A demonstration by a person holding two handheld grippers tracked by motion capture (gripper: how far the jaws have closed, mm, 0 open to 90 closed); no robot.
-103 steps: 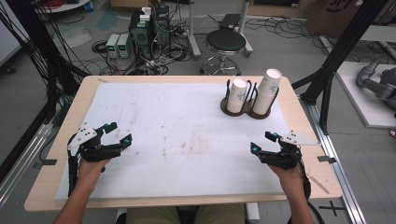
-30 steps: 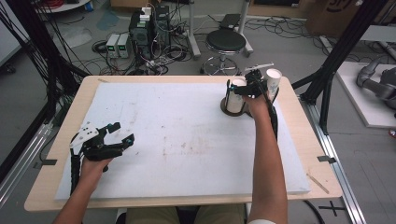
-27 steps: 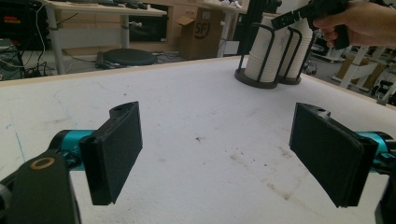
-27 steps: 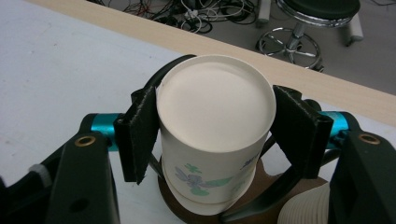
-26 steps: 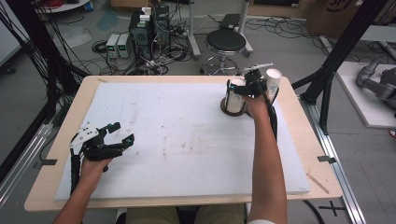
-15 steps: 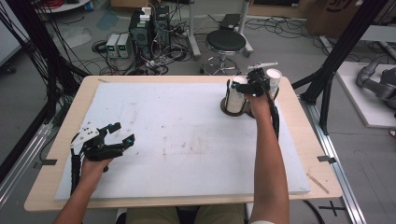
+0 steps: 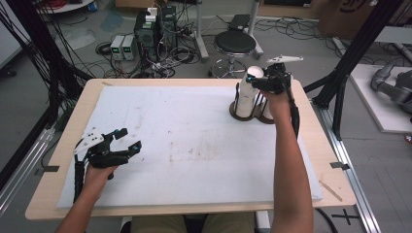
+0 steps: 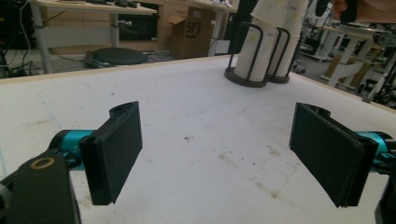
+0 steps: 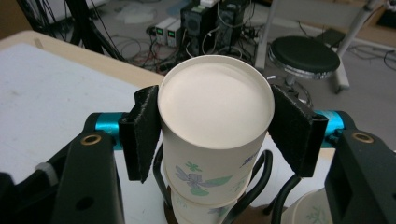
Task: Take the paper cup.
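The left gripper (image 7: 122,141) has stayed low over the near left of the desk (image 7: 194,145), jaws wide apart and empty. The right gripper (image 7: 265,83) has travelled from the near right edge to the far cup holder (image 7: 240,112), and its jaws now hug the top paper cup (image 9: 215,123), seemingly touching, ready to lift it; that forearm stretches forward.

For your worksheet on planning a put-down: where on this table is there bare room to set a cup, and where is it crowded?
The wide white mat lies bare between the left tool and the cup holder: middle, far-left and near-right stretches are all free. It is crowded at the far-right corner, where the right tool clasps the top cup of the stacks.
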